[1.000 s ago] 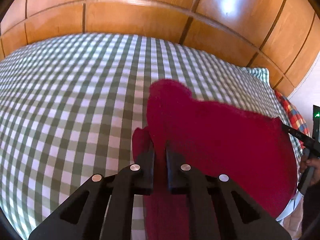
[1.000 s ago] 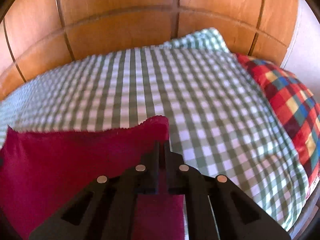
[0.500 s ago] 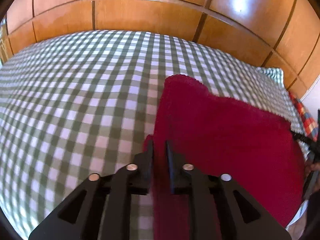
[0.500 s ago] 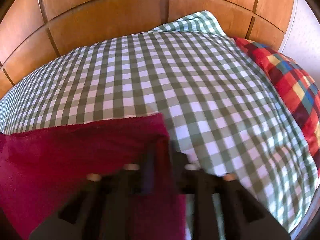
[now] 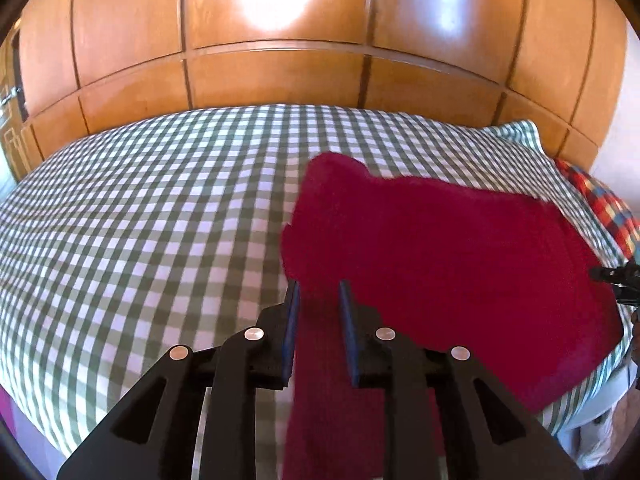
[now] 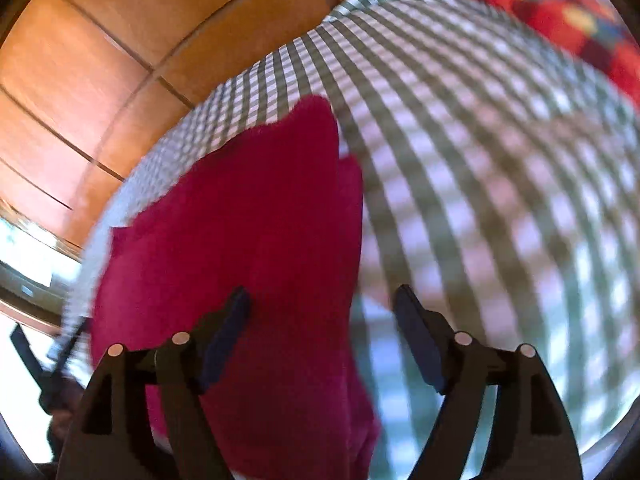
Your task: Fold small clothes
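A dark red cloth [image 5: 448,264] lies on the green-and-white checked bed [image 5: 140,232], folded over with two layers showing. My left gripper [image 5: 318,300] sits over the cloth's near left edge, its jaws a little apart with the cloth between them. In the right wrist view the same red cloth [image 6: 256,240] lies below my right gripper [image 6: 322,300], which is wide open over the cloth's right edge and holds nothing. The right view is blurred and tilted.
A wooden panelled headboard wall [image 5: 280,72] runs behind the bed. A red multicoloured plaid pillow [image 5: 604,208] lies at the bed's right end, also in the right wrist view [image 6: 568,12]. The other gripper's tip [image 5: 616,276] shows at the right edge.
Both grippers have opened; the right one let go of the cloth and swung, tilting its view. The left jaws have parted slightly. The cloth's lifted edge now lies folded over on the bed.
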`<move>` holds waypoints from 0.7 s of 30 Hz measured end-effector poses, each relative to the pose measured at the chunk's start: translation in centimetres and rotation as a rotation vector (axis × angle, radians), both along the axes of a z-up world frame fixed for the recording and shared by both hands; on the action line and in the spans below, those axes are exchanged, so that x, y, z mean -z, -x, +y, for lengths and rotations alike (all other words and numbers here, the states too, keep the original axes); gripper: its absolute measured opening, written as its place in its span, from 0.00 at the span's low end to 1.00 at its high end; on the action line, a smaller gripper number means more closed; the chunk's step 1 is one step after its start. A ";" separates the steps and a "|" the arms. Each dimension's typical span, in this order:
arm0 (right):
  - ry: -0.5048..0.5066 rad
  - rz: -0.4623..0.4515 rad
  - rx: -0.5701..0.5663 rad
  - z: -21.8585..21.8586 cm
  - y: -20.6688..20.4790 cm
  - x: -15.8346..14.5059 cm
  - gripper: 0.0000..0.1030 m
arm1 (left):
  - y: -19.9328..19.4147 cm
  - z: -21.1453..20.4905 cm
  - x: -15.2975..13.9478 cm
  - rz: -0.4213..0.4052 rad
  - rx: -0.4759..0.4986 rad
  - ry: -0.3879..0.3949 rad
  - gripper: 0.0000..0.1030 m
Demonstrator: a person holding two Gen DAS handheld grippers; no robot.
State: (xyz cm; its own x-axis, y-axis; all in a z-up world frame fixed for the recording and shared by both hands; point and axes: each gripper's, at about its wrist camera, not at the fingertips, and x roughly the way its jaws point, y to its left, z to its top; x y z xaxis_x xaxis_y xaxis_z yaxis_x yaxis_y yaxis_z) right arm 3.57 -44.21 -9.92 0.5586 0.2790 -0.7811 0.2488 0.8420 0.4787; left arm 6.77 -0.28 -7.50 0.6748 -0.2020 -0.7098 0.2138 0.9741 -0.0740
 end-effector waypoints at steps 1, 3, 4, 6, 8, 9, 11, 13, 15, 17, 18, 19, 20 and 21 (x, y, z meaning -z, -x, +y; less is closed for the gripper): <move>-0.058 -0.015 0.004 0.1 1.1 0.3 0.74 | 0.3 -0.2 0.1 -0.001 0.006 -0.003 0.18; -0.126 -0.035 -0.005 0.3 2.1 0.5 0.75 | 0.6 -0.6 0.3 0.002 0.017 -0.008 0.18; -0.154 -0.041 -0.014 0.3 2.2 0.5 0.75 | 0.6 -0.7 0.4 0.003 0.021 -0.013 0.18; -0.197 -0.051 -0.036 0.9 2.4 0.8 0.75 | 0.6 -1.0 0.6 -0.001 0.025 -0.019 0.18; -0.203 -0.054 -0.043 1.5 2.4 1.0 0.75 | 0.8 -1.1 0.7 0.001 0.027 -0.021 0.18; -0.210 -0.054 -0.042 1.7 2.2 1.1 0.74 | 0.8 -1.1 0.8 0.004 0.028 -0.022 0.18; -0.204 -0.052 -0.058 2.3 1.7 1.1 0.67 | 1.0 -1.2 1.0 0.005 0.031 -0.028 0.18; -0.173 -0.044 -0.079 2.7 1.4 0.9 0.58 | 1.0 -1.3 1.0 0.006 0.032 -0.032 0.18; -0.140 -0.041 -0.103 3.2 1.3 0.9 0.45 | 1.0 -1.4 1.3 0.016 0.035 -0.035 0.18; -0.115 -0.040 -0.118 3.6 1.3 0.8 0.39 | 0.9 -1.4 1.6 0.024 0.039 -0.037 0.18; -0.101 -0.041 -0.119 3.8 1.3 0.5 0.36 | 0.8 -1.4 1.7 0.026 0.040 -0.038 0.18; -0.093 -0.044 -0.120 3.8 1.1 0.4 0.35 | 0.8 -1.4 1.7 0.028 0.042 -0.038 0.18; -0.086 -0.046 -0.120 4.0 1.2 0.2 0.33 | 0.7 -1.4 1.8 0.028 0.043 -0.038 0.18; -0.075 -0.049 -0.121 4.2 1.2 -0.1 0.33 | 0.7 -1.4 1.8 0.029 0.043 -0.038 0.18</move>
